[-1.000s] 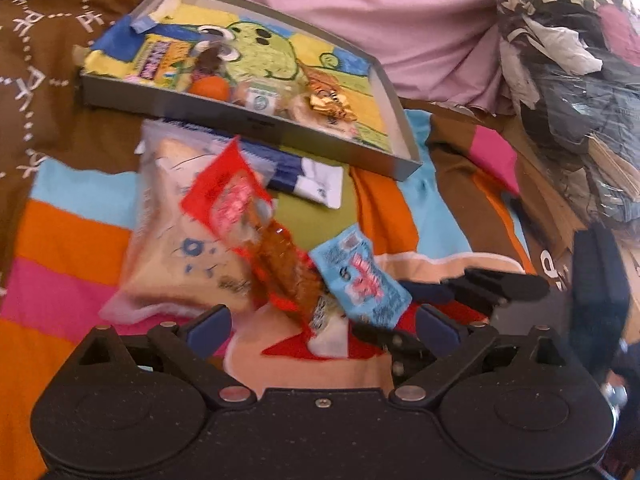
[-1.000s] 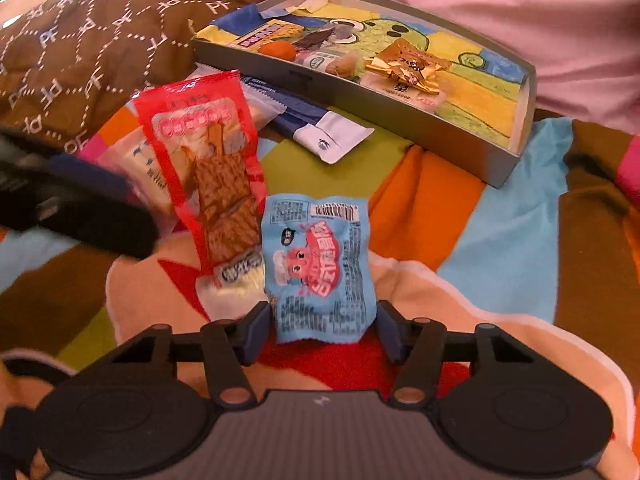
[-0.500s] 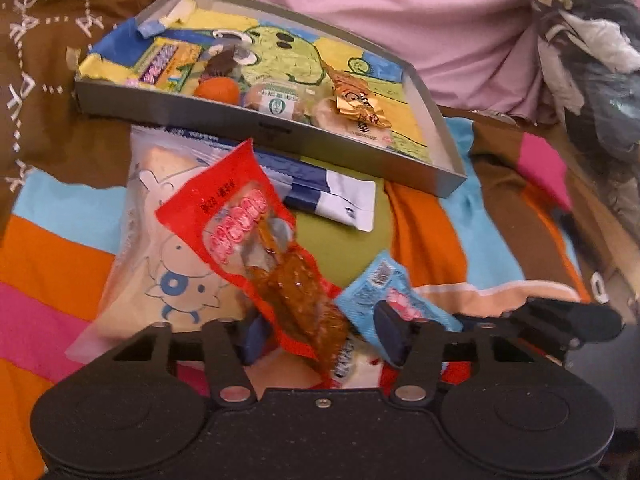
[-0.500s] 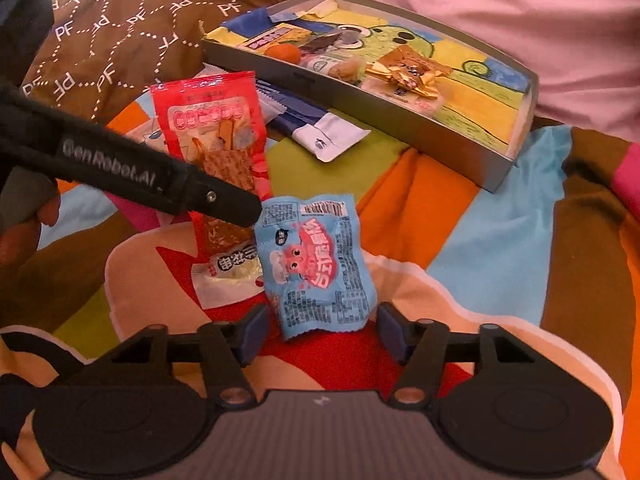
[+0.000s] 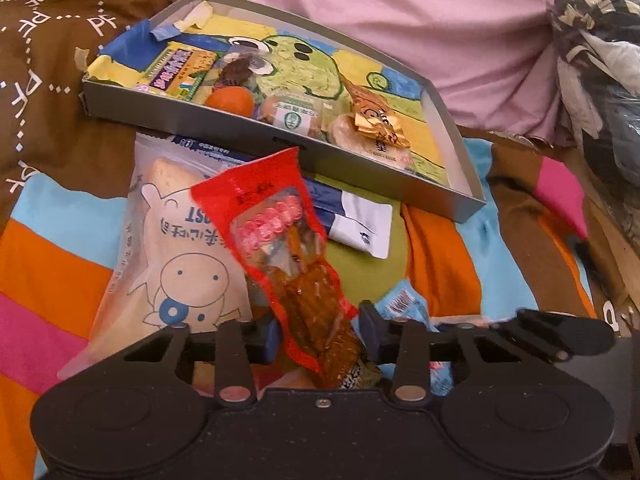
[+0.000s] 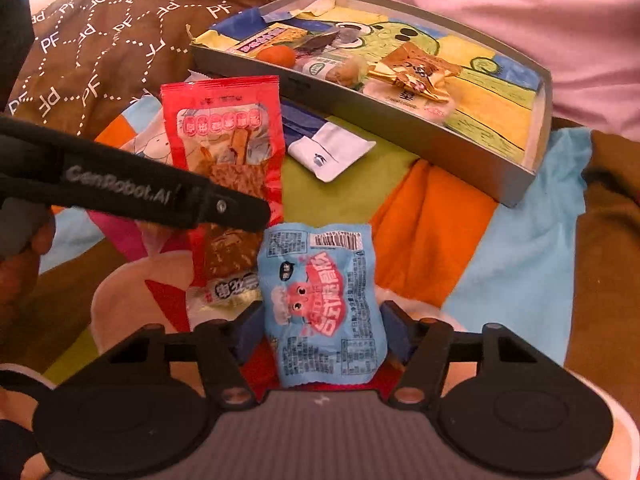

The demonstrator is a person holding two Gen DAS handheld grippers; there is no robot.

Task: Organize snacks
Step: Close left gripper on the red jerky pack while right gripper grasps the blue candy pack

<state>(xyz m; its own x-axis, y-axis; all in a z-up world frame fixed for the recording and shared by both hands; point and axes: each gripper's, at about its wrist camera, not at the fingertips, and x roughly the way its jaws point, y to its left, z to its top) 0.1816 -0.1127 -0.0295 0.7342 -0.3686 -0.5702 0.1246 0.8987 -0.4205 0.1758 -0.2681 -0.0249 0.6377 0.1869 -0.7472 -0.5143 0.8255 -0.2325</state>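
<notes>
The left gripper (image 5: pixel 320 338) stands spread astride the glossy red packet (image 5: pixel 280 248), as the right gripper (image 6: pixel 322 332) does the crinkled blue packet (image 6: pixel 324 304) on the striped blanket (image 6: pixel 500 248), whose printed face only the right view shows, near the grey tray (image 6: pixel 400 120).

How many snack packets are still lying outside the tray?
4: red packet between the left hand-held gripper's fingers, blue packet at the right hand-held gripper, bread bag, navy-white sachet. Others may be hidden.
</notes>
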